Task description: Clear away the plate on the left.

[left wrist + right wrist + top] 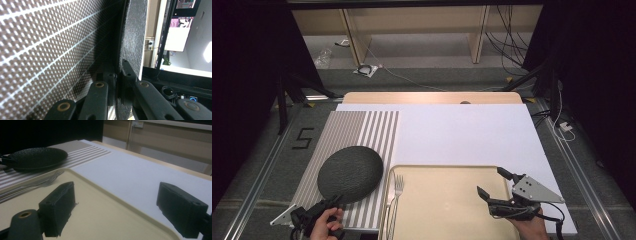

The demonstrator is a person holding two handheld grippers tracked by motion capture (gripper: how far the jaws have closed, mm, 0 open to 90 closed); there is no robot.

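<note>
Dark, rough-textured plate (350,172) lies on the striped mat (362,131), its near rim pinched between the left gripper (333,202) fingers; likely stiff and fairly heavy, so grip the rim firmly; right gripper (492,182) fingers spread, empty, over the tray (447,172).

**Rig looks, quick rundown**

Two black handheld grippers: left gripper (333,201) with brass-ringed pivot screws on matte jaw links, right gripper (492,182) with chunky rectangular black pads, grey three-cornered plate dotted with small holes, thin black cable trailing near the hand (532,227).
</note>
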